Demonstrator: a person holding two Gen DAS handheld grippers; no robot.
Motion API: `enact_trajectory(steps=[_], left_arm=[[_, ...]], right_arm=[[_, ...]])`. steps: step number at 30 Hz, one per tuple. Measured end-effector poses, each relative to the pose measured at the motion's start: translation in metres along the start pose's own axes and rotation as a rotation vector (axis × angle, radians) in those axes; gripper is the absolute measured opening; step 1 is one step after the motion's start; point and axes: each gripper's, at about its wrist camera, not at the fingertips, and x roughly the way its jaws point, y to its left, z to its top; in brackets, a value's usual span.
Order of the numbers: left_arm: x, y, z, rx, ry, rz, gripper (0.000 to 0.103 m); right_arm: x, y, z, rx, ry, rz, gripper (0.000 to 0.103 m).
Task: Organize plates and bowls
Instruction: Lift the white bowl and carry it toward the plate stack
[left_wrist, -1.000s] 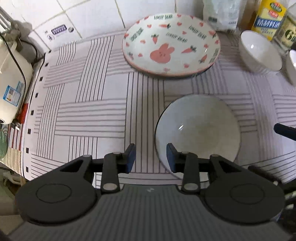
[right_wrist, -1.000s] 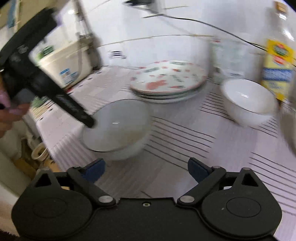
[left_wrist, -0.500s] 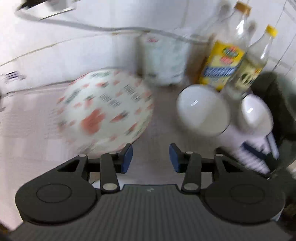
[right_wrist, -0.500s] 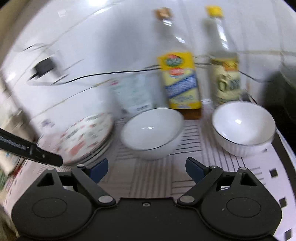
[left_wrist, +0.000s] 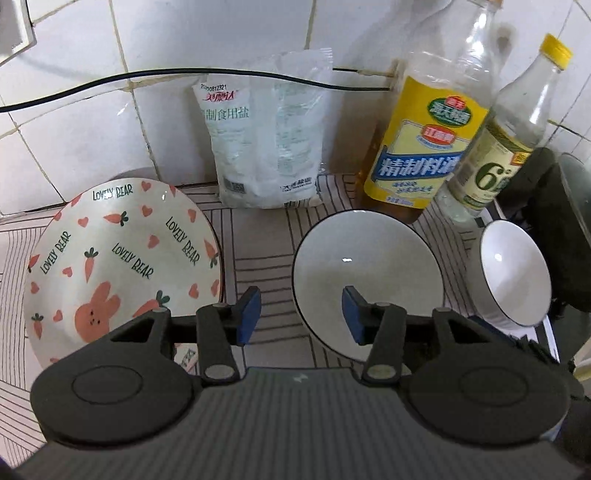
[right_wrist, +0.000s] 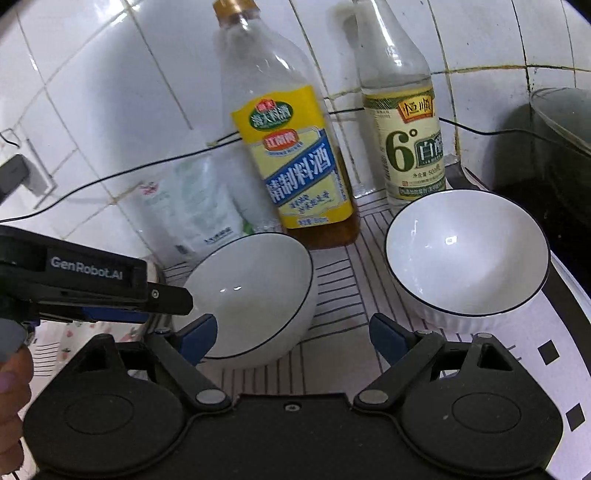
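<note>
Below my left gripper (left_wrist: 301, 314), jaws half open and empty, a white bowl (left_wrist: 367, 280) sits beside the rabbit plate (left_wrist: 122, 258). From the right gripper (right_wrist: 290, 332), spread wide and empty, a second bowl (right_wrist: 467, 254) stands apart. Glazed, probably slippery and brittle: I'd pinch the rim.

Counter covered w/ white cloth (left_wrist: 266, 229), thin black line pattern. On it, L to R: carrot-and-bunny "Lovely Bear" plate (left_wrist: 122, 258), white bowl w/ dark rim (left_wrist: 367, 280), 2nd white bowl (left_wrist: 515, 273) near cloth's right edge. Behind, against tiled wall: salt bag (left_wrist: 264, 136), yellow-label cooking wine bottle (left_wrist: 424, 147), white vinegar bottle (left_wrist: 495, 162). Bowls apart, both upright.
</note>
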Motion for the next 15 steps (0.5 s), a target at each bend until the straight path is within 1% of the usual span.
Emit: enact_trajectory(steps=[2,5,6,8,9,11,12,13,14,15], left_arm=[[0.005,0.001,0.002,-0.005,0.003,0.005,0.055],[0.014,0.002,0.005,-0.005,0.017,0.007,0.058],[0.018,0.002,0.006,-0.002,0.026,0.009,0.058],[0.024,0.0,0.007,0.009,0.035,0.01,0.058],[0.026,-0.001,0.007,0.016,0.032,0.006,0.058],[0.027,-0.001,0.005,0.018,0.026,-0.011,0.056],[0.028,-0.002,0.003,0.017,0.024,-0.015,0.055],[0.028,-0.002,0.002,0.015,0.024,-0.018,0.051],[0.029,-0.003,0.001,0.016,0.028,-0.023,0.043],[0.031,-0.003,0.001,0.015,0.038,-0.027,0.039]], right_arm=[[0.005,-0.002,0.001,0.011,0.011,-0.011,0.089],[0.013,-0.005,0.001,0.04,0.031,-0.019,0.086],[0.015,-0.006,0.001,0.053,0.038,-0.023,0.083],[0.02,-0.007,-0.001,0.075,0.049,-0.031,0.074],[0.021,-0.007,-0.001,0.082,0.05,-0.04,0.067],[0.022,-0.006,-0.002,0.085,0.032,-0.062,0.06],[0.022,-0.004,-0.002,0.072,0.03,-0.066,0.054],[0.022,-0.002,-0.002,0.056,0.028,-0.075,0.047],[0.023,0.0,-0.002,0.047,0.029,-0.087,0.044],[0.025,0.0,-0.002,0.048,0.036,-0.092,0.038]])
